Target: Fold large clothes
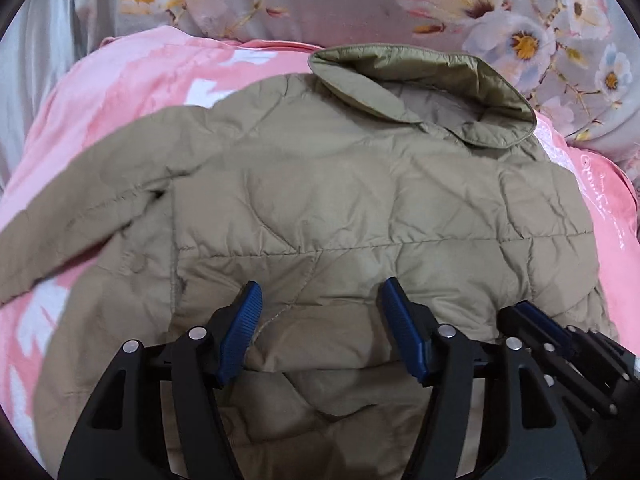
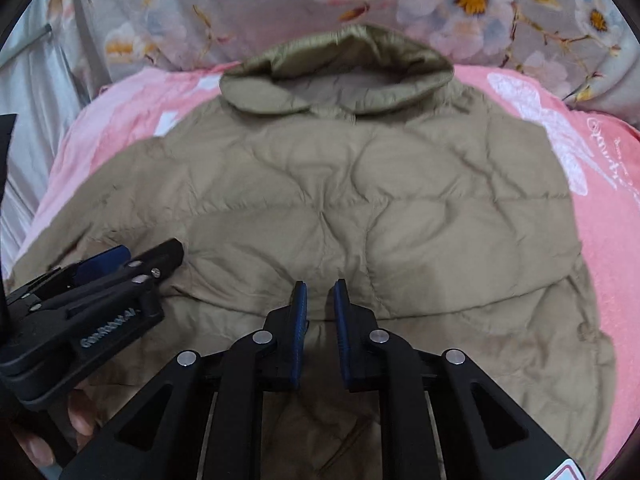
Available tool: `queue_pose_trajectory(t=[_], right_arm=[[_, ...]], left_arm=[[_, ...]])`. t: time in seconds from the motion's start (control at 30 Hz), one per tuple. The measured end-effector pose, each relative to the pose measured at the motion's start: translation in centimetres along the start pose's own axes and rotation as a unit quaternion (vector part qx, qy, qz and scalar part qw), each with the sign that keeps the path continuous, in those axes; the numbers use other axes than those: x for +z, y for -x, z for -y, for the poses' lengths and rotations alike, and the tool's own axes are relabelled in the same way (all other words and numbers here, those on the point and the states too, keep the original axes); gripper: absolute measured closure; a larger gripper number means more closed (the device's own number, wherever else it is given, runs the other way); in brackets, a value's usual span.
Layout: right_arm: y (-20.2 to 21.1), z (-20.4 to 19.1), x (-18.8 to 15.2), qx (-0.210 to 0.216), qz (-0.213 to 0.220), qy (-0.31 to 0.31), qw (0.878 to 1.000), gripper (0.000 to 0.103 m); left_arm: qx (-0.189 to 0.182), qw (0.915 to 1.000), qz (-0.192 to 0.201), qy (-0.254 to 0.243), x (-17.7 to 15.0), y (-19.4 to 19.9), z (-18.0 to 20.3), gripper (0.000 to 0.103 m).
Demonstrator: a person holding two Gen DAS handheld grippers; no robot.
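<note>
Nearest to me, my left gripper (image 1: 320, 328) hangs over the lower middle of the quilted jacket (image 1: 340, 208) with its blue pads (image 1: 242, 332) spread wide apart and nothing between them, only the puffy khaki cloth lying below. Just beside it, my right gripper (image 2: 320, 312) hovers over the same lower part of the jacket; its jaws stand almost together, a narrow gap left between the pads (image 2: 301, 320), and they pinch no cloth. In the right wrist view the left gripper shows at the lower left edge, with my fingers (image 2: 80, 412) under it. The jacket lies spread flat, its back up, on the pink blanket (image 1: 100, 120) that carries it, covering most of the blanket's middle. One sleeve (image 1: 80, 216) runs off toward the blanket's left edge. Farther on, the collar (image 1: 432, 92) lies open near the blanket's far edge, its shinier olive lining showing. Past that edge, grey bedding printed with pink and white flowers (image 1: 520, 20) fills the background.
</note>
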State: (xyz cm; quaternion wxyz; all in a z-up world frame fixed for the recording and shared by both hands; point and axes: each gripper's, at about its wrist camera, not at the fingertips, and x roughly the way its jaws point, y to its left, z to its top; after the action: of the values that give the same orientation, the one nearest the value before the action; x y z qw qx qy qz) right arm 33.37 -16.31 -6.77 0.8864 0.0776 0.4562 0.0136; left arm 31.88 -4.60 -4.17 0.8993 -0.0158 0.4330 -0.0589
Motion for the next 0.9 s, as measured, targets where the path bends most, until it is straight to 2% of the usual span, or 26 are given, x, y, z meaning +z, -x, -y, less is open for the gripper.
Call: queue_pose_trajectory(t=[0.23,0.37,0.43,0.5,0.53,0.57,0.6,0.67,0.77,0.8,0.83,0.9], right_arm=[[-0.4,-0.4,-1.3,-0.022,0.018,0.010,1.000,0.092],[-0.8,-0.4,-1.0,-0.015,0.020,0.002,1.000,0.092],[-0.8,-0.2,-1.0,-0.009,0.019,-0.003,1.000,0.092],[-0.8,-0.1,-0.9,-0.007,0.019,-0.006,1.000,0.093],[-0.8,-0.2,-1.0,-0.008,0.019,-0.005,1.000,0.093],[-0.8,-0.1,-0.9,-0.010,0.020,-0.004,1.000,0.093],[-0.8,-0.1,-1.0,-0.009,0.019,-0.004,1.000,0.093],[-0.7,-0.1,-0.9,-0.011,0.020,-0.003,1.000,0.093],[-0.7,-0.1,-1.0,-0.011,0.020,-0.004,1.000,0.092],[-0.7,-0.2,-1.0,-0.012,0.021,-0.004,1.000,0.092],[-0.6,-0.2,-1.0,-0.014,0.022,-0.003,1.000,0.092],[-0.5,-0.4,-1.0,-0.021,0.024,-0.001,1.000,0.091]], left_arm=[[0.016,0.9996,0.021,-0.011,-1.0,-0.5,0.5,0.038],[0.023,0.9993,0.027,-0.013,-1.2,-0.5,0.6,0.037],[0.004,0.9993,0.036,0.001,-1.2,0.1,-0.1,0.036],[-0.033,0.9963,0.066,0.044,-1.6,2.8,-2.6,0.036],[-0.047,0.9941,0.077,0.060,-1.7,4.0,-3.7,0.033],[-0.056,0.9910,0.090,0.081,-2.3,6.0,-6.0,0.018],[-0.046,0.9888,0.100,0.100,-3.0,7.6,-8.2,0.007],[-0.012,0.9822,0.119,0.144,-4.7,10.6,-13.8,0.005],[0.060,0.9687,0.100,0.219,-7.1,12.4,-23.2,0.005],[0.081,0.9611,0.093,0.247,-7.9,12.6,-26.3,0.005],[0.106,0.9459,0.084,0.295,-9.1,13.0,-30.5,0.005],[0.107,0.9210,0.087,0.364,-10.8,13.6,-35.3,0.005]])
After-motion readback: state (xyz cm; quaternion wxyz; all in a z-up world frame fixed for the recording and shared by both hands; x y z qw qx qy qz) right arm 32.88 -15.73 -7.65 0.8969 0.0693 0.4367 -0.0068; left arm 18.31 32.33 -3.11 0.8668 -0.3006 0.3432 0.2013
